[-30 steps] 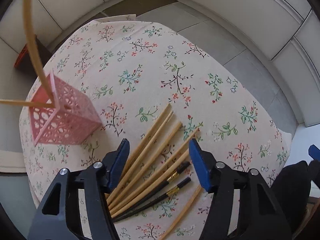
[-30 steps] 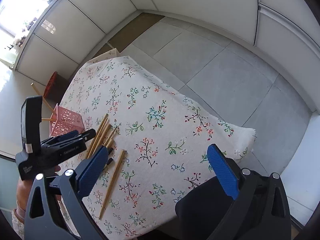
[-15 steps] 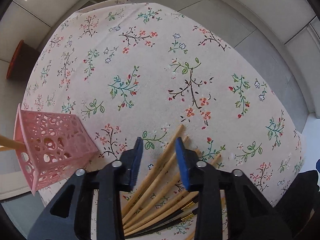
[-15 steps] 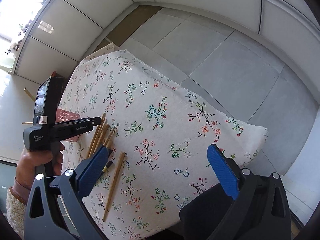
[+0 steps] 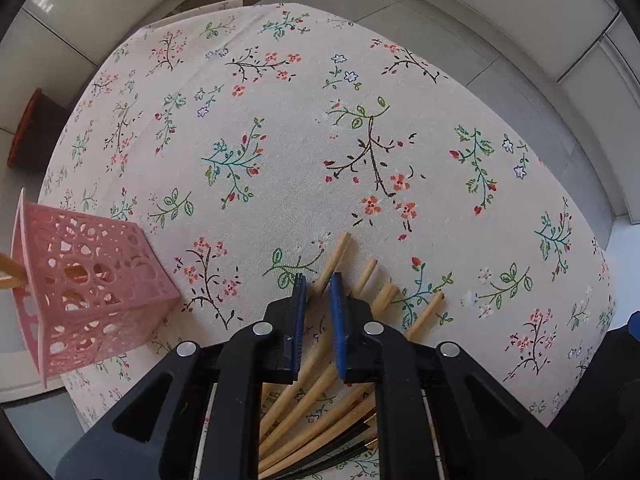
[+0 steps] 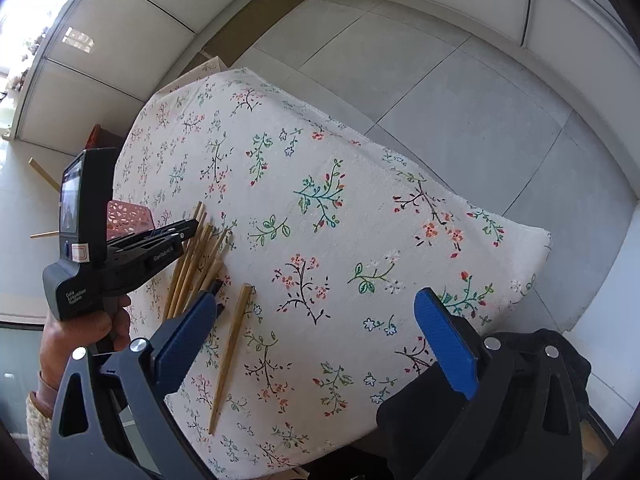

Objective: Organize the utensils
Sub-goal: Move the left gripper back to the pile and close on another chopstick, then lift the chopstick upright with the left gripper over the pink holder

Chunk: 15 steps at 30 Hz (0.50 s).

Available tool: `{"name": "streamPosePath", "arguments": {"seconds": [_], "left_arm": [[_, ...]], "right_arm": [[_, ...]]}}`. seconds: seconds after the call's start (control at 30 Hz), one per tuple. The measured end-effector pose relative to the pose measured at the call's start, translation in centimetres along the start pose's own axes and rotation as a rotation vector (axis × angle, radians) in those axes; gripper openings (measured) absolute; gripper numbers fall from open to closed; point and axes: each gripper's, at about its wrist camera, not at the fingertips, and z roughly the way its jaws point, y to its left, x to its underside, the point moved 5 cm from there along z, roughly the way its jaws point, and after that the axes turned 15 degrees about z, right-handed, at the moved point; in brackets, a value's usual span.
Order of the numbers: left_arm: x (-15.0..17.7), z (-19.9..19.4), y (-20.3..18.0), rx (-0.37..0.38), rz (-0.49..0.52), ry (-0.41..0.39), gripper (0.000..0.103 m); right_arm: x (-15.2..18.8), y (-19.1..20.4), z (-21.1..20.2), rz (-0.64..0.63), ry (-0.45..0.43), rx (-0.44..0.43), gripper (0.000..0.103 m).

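Several wooden chopsticks (image 5: 312, 412) lie fanned on the floral tablecloth, with two black ones (image 5: 352, 444) beside them. My left gripper (image 5: 318, 282) points down over the fan, its jaws closing around the leftmost wooden chopstick (image 5: 339, 246); a strip of cloth still shows between that stick and the left pad. To the left stands a pink lattice holder (image 5: 88, 288) with chopsticks (image 5: 8, 274) sticking out of it. In the right wrist view the left gripper (image 6: 192, 226) is over the chopstick pile (image 6: 196, 264), and one lone chopstick (image 6: 230, 356) lies apart. My right gripper (image 6: 316, 298) hangs wide open, holding nothing.
The tablecloth (image 5: 280, 140) covers a small table whose edges drop off to a grey tiled floor (image 6: 460, 92). A dark red box (image 5: 28, 128) stands on the floor beyond the far left. A black object (image 6: 420, 412) sits by the near right corner. A hand (image 6: 80, 332) holds the left gripper.
My left gripper came down onto the chopstick fan and its jaws narrowed from wide apart to a slim gap around one wooden stick. The right gripper sank slightly and stayed open.
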Motion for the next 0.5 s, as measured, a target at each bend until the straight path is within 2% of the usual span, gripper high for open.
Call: {"name": "streamPosePath", "arguments": {"seconds": [0.07,0.13,0.27,0.33,0.43,0.5], "left_arm": [[1.1,-0.8,-0.2,-0.054,0.020,-0.064,0.011],[2.6,-2.3,-0.2,-0.087,-0.004,-0.120,0.011],[7.2,-8.4,1.4,-0.197,-0.071,-0.265,0.008],[9.3,-12.1,1.7,-0.294,-0.084,-0.331,0.006],[13.3,-16.9,2.2,-0.355,-0.157,-0.433,0.005],[16.0,-19.6,2.3,-0.390,-0.205,-0.492,0.005]], "right_arm": [[0.3,0.4,0.8,0.013,0.023,0.014,0.096],[0.7,0.7,1.8,0.037,0.057,0.023,0.096],[1.7,1.9,3.8,0.067,0.100,0.078,0.096],[2.4,2.7,4.6,0.075,0.104,0.095,0.096],[3.7,4.0,5.6,0.060,0.079,0.165,0.095],[4.3,4.9,6.3,0.047,0.062,0.206,0.090]]}}
